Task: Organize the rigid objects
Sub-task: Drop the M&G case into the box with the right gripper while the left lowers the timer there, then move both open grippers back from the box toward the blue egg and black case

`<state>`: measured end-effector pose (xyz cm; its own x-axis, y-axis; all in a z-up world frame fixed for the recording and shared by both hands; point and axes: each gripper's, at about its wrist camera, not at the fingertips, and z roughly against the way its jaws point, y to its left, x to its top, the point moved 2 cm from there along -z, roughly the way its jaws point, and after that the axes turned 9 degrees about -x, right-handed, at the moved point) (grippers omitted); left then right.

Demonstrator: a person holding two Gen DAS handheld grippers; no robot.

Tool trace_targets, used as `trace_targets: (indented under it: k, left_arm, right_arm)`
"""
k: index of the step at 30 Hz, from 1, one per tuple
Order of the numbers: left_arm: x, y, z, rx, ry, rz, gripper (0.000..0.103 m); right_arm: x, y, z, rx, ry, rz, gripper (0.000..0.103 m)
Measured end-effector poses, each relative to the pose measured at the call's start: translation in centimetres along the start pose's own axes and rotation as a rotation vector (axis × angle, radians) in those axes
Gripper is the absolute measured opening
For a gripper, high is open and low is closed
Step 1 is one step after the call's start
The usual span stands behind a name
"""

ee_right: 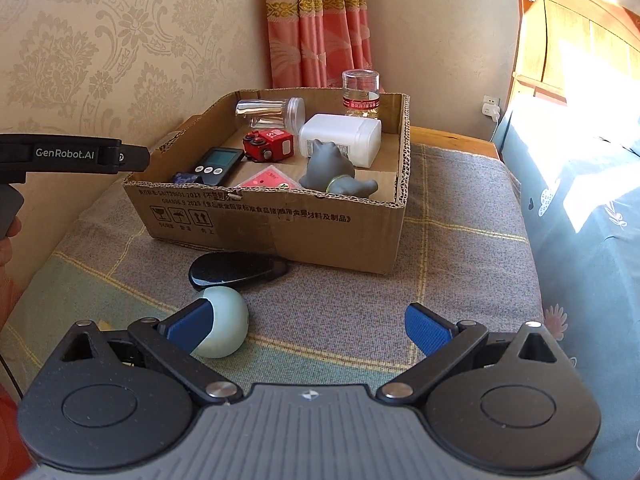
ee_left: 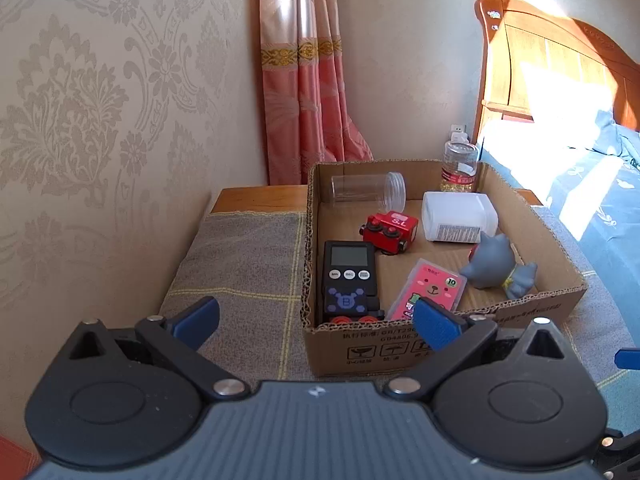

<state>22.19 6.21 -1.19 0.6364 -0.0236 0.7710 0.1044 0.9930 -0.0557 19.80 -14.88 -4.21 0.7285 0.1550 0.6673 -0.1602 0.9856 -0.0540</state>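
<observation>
A cardboard box [ee_left: 532, 304] [ee_right: 280, 232] stands on a checked cloth. It holds a clear jar [ee_left: 368, 189], a red toy car [ee_left: 390, 230], a black timer [ee_left: 349, 268], a white bottle [ee_left: 460, 216], a grey toy figure [ee_left: 496, 266] and a pink card pack [ee_left: 432, 292]. In the right wrist view a pale green ball [ee_right: 228, 322] and a black oval object [ee_right: 238, 269] lie on the cloth before the box. My left gripper [ee_left: 316, 322] is open and empty at the box's near left corner. My right gripper [ee_right: 308, 328] is open and empty, its left finger beside the ball.
A clear water bottle [ee_left: 460, 166] stands behind the box. A patterned wall [ee_left: 100, 120] is on the left, a pink curtain [ee_left: 308, 80] behind, and a bed with a wooden headboard [ee_left: 560, 72] on the right. The left gripper's body [ee_right: 72, 156] shows in the right wrist view.
</observation>
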Motion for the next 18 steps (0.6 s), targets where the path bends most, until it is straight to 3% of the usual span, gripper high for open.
trace_targets:
  k: [11, 18]
  left_arm:
    - [-3.9, 1.8, 0.3, -0.011, 0.048, 0.057, 0.102]
    - [-4.4, 2.6, 0.2, -0.016, 0.051, 0.072, 0.102]
  right_arm:
    - [-1.4, 4.5, -2.8, 0.061, 0.043, 0.102, 0.103]
    - [-1.5, 7.1, -5.2, 0.015, 0.053, 0.152, 0.103]
